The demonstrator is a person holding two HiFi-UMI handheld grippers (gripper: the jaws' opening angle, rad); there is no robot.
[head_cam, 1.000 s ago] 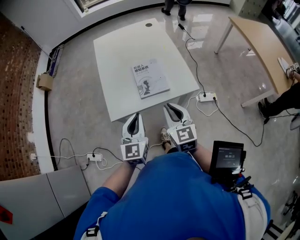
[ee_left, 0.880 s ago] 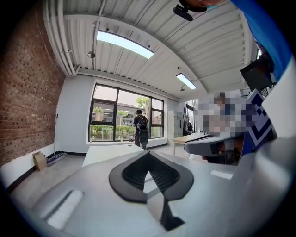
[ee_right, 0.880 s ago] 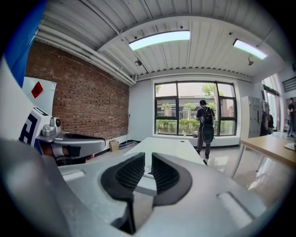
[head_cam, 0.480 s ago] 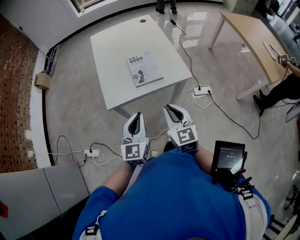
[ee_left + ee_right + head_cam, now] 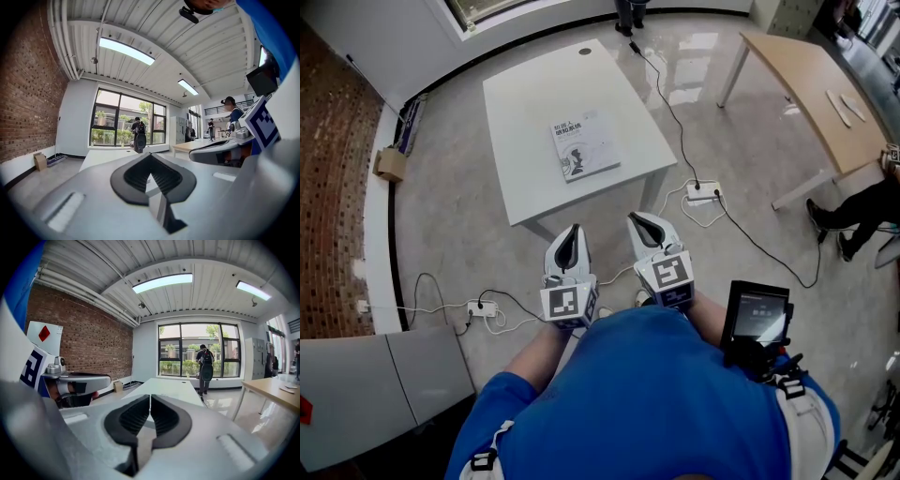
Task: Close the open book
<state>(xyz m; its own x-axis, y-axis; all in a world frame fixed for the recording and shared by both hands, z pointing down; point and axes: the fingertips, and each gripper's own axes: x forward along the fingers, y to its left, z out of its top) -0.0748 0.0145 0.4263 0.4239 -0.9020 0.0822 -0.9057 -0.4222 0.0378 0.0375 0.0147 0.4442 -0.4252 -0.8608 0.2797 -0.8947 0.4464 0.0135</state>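
Book [image 5: 584, 147], seemingly already closed, lies well off at twelve o'clock, long axis pointing away. Left gripper [image 5: 573, 229] and right gripper [image 5: 638, 218], equally near, have jaws together, empty.

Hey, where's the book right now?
In the head view, the book lies flat, cover up, roughly in the middle of the white table, in the upper middle of the picture.

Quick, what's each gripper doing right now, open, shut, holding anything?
Left grey two-jaw gripper: shut, holding nothing.
Right grey two-jaw gripper: shut, holding nothing.
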